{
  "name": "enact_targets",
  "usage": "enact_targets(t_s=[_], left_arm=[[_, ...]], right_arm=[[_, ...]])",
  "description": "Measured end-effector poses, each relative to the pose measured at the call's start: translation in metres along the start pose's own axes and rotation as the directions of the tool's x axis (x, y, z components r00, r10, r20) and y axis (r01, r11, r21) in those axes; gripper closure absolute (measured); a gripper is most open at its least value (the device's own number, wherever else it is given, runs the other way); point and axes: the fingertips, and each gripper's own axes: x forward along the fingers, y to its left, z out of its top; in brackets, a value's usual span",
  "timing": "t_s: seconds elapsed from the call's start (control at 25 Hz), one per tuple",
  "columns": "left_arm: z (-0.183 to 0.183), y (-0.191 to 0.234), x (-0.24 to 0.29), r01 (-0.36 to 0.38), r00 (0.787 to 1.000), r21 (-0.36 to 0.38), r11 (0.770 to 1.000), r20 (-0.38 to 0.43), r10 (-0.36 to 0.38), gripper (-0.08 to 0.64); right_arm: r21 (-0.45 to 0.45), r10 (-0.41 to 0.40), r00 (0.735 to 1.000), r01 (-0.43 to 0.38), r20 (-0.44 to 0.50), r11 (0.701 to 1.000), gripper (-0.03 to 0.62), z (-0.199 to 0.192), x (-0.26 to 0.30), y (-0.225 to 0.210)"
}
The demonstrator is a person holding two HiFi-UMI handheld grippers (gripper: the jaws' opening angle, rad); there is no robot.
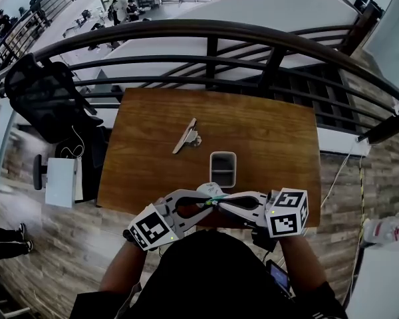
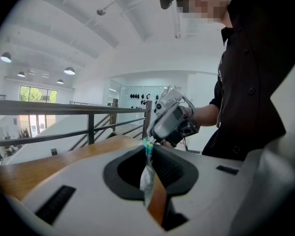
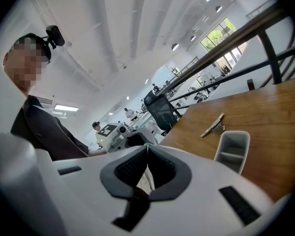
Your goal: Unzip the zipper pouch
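A pale, see-through zipper pouch (image 1: 209, 191) with a green zipper end (image 2: 148, 147) hangs in the air between my two grippers, over the front edge of the wooden table (image 1: 272, 131). My left gripper (image 1: 209, 205) is shut on the pouch; its crumpled edge (image 2: 146, 180) runs down through the narrow gap of the jaws. My right gripper (image 1: 221, 202) meets it tip to tip from the right. Its jaws are shut, with a green bit of the zipper (image 3: 147, 144) at the tips and a thin pale strip in the gap. Most of the pouch is hidden by the grippers.
A grey two-part tray (image 1: 223, 169) stands on the table just beyond the grippers. A slim metal clip-like thing (image 1: 186, 136) lies further back. A black railing (image 1: 213, 52) runs behind the table, and a black office chair (image 1: 46, 98) stands at the left.
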Motion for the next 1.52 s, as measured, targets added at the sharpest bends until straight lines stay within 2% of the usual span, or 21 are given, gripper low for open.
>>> enact_targets(t_s=[0.64,1.08,1.24,1.36,1.52], left_arm=[[-0.008,-0.010,0.009,0.023,0.998,0.047,0.999,-0.055,-0.021,0.512],[-0.016,-0.015,0.014,0.036,0.994,0.099,0.994,-0.104,-0.026,0.512],[-0.016,-0.009,0.005,0.019,0.996,0.067,0.998,-0.088,-0.013,0.514],[-0.011,-0.004,-0.003,0.026,0.999,0.020,0.999,-0.046,-0.025,0.514],[-0.010,-0.002,0.000,0.014,0.999,0.025,1.000,-0.049,-0.013,0.514]], right_arm=[[-0.010,-0.030,0.998,0.029,-0.063,1.000,0.591,-0.015,-0.012,-0.010],[-0.075,-0.139,0.980,0.130,-0.141,0.989,0.591,-0.023,-0.015,-0.015],[-0.108,-0.240,0.958,0.225,-0.157,0.968,0.593,-0.026,-0.025,-0.033],[-0.101,-0.232,0.963,0.220,-0.138,0.970,0.594,-0.021,-0.031,-0.033],[-0.121,-0.249,0.958,0.233,-0.140,0.965,0.594,-0.020,-0.031,-0.035]])
